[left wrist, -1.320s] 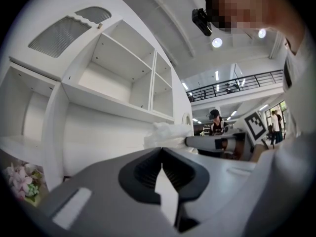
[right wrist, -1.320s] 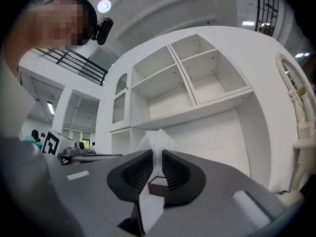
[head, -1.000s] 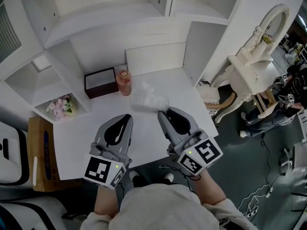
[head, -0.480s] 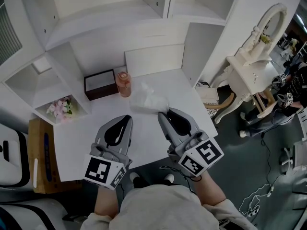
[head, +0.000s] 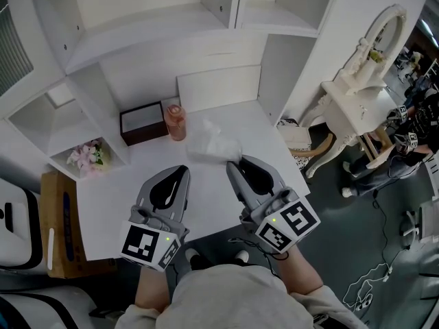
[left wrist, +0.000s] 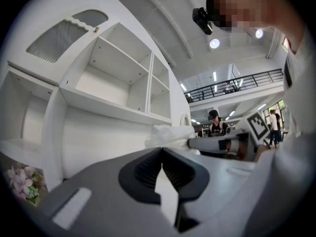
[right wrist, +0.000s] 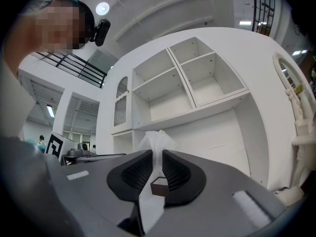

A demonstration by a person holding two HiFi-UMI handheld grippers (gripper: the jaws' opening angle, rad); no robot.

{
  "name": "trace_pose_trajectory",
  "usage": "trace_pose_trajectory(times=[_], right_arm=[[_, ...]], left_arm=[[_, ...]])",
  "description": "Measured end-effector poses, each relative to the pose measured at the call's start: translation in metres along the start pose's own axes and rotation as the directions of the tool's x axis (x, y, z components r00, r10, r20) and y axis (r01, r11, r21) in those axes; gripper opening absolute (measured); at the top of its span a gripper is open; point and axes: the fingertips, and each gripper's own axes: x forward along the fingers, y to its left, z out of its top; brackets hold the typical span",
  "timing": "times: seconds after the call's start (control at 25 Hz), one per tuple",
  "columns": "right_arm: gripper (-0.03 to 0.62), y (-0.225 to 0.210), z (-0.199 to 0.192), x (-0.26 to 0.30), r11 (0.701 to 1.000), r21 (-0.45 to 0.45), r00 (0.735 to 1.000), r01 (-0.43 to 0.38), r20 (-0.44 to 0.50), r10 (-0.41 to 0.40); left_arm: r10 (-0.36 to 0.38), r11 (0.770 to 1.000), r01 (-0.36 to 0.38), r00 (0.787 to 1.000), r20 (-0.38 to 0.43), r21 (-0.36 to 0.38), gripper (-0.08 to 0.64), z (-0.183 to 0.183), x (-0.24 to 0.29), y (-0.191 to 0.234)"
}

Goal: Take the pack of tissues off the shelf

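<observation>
The pack of tissues (head: 214, 146), in crinkled clear-white wrap, sits over the white desk top (head: 123, 190) below the empty shelves. My right gripper (head: 232, 162) is shut on the pack's near edge. In the right gripper view the wrap (right wrist: 155, 141) stands pinched in the narrow gap of that gripper (right wrist: 157, 153). To the left of it my left gripper (head: 184, 171) points the same way, shut and holding nothing. The left gripper view shows its jaws (left wrist: 161, 150) meeting, with the pack (left wrist: 168, 134) to the right beyond them.
A dark red box (head: 143, 120) and a pink jar (head: 175, 120) stand at the desk's back left. Pink flowers (head: 86, 153) fill a side cubby. A white panel (head: 218, 86) leans on the back wall. A white vanity with mirror (head: 370, 81) stands to the right.
</observation>
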Motion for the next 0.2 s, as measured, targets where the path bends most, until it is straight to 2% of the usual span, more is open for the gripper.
trace_pose_trajectory(times=[0.2], right_arm=[[0.060,0.0004,0.0004,-0.0040,1.000,-0.004,1.000,0.002,0.000,-0.002]], left_arm=[[-0.001,1.000,0.001,1.000,-0.004,0.000,0.002,-0.0005,-0.0005,-0.0038]])
